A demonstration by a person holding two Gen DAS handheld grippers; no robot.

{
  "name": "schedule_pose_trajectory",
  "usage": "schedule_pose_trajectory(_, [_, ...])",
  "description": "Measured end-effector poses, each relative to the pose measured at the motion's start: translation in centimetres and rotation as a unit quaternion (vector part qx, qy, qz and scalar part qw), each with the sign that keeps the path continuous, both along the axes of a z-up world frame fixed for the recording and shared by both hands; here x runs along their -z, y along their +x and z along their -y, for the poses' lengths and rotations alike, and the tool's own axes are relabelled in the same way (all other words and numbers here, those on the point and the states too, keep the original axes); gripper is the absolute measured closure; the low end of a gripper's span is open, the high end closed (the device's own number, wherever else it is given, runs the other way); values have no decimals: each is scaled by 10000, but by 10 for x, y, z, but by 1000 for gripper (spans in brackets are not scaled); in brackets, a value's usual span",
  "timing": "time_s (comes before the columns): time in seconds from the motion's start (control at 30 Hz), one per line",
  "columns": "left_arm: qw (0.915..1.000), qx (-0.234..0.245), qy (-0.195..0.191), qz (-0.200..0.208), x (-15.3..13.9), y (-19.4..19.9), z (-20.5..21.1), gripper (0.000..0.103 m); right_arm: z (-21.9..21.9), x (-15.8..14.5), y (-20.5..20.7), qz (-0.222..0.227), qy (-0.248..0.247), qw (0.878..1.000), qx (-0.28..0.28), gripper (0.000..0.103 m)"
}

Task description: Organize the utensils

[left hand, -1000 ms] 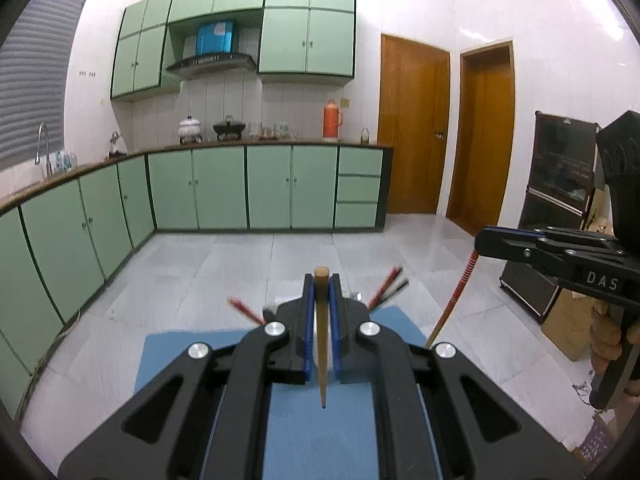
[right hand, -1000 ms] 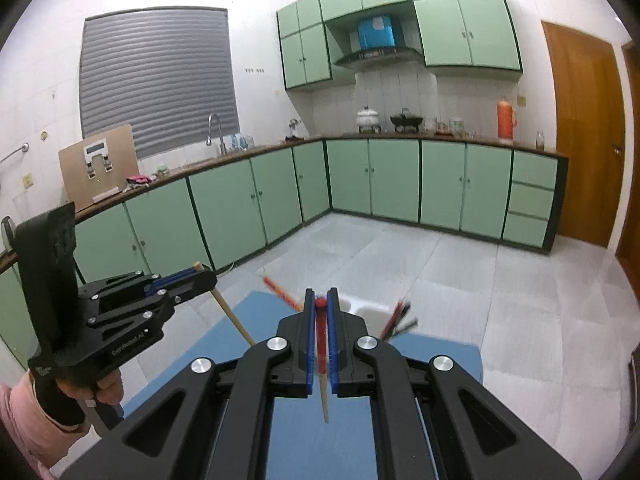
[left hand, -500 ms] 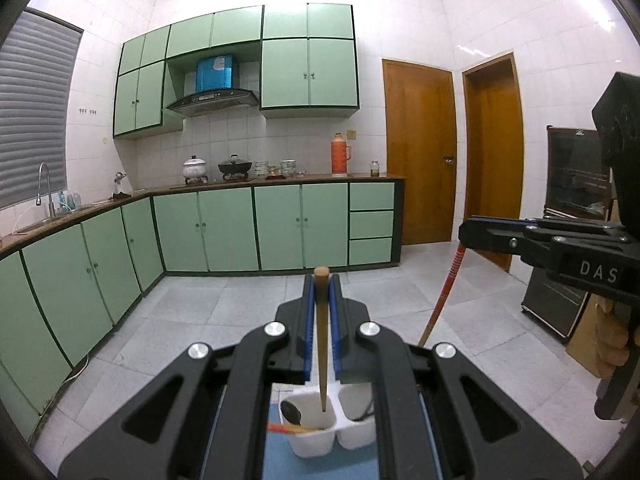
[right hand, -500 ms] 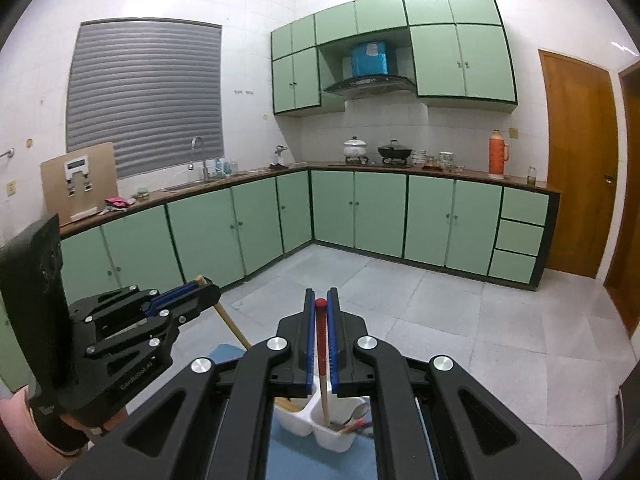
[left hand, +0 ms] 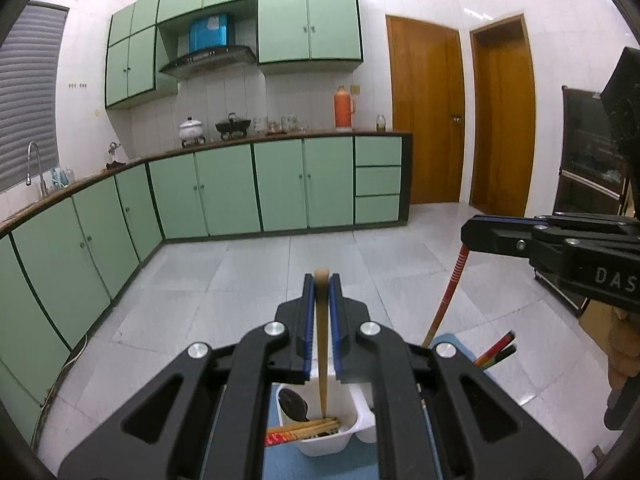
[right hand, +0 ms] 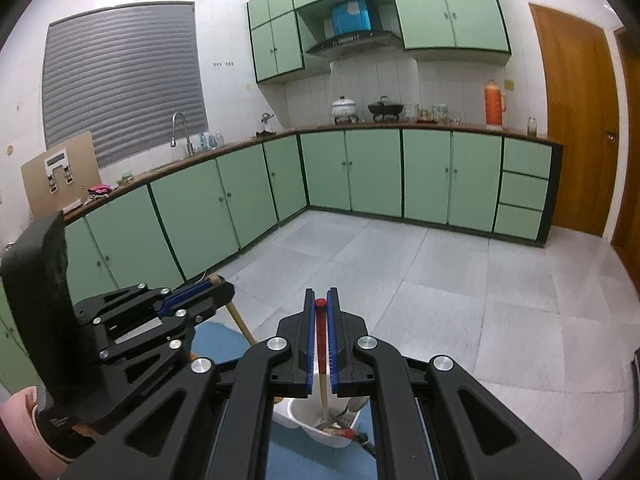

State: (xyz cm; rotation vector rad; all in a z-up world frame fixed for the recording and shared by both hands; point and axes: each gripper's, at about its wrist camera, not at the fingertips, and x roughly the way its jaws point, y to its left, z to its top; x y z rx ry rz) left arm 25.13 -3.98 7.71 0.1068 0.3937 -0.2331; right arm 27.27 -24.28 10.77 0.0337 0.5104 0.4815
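My left gripper (left hand: 321, 280) is shut on a plain wooden chopstick (left hand: 322, 360). It hangs point down into the left compartment of a white utensil holder (left hand: 328, 442), which holds several chopsticks and a dark spoon (left hand: 293, 404). My right gripper (right hand: 321, 304) is shut on a red-topped chopstick (right hand: 322, 364) whose tip hangs over the holder (right hand: 320, 432). The right gripper also shows in the left wrist view (left hand: 466, 234), and the left gripper in the right wrist view (right hand: 224, 284).
The holder stands on a blue mat (left hand: 288, 464). Several red and dark chopsticks (left hand: 496, 350) lie at the mat's right. Green kitchen cabinets (left hand: 240, 188) line the far wall and left side. Two wooden doors (left hand: 428, 120) stand at the right.
Both grippers have moved forward over the mat to above the white holder. Each chopstick tip has come down into or over the holder. Both stay shut.
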Motion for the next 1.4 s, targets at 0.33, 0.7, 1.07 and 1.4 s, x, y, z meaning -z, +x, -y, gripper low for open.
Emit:
schedule_pose_trajectory(0.33, [9999, 7, -124, 7, -3, -15, -13, 72, 14, 4, -17, -57, 140, 9998, 110, 75])
schedule_pose_trajectory(0.7, [9990, -100, -313, 300, -22, -84, -24, 29, 39, -23, -92, 498, 299, 9959, 691, 30])
schedule_pose_trajectory(1.07, [9987, -235, -427, 143, -20, -156, -29, 8, 46, -15, -171, 669, 279, 9915, 1076, 6])
schedule_pose_trajectory(1.4, [9984, -383, -353, 237, -32, -210, -36, 6, 49, -14, -223, 692, 285, 9913, 1086, 6])
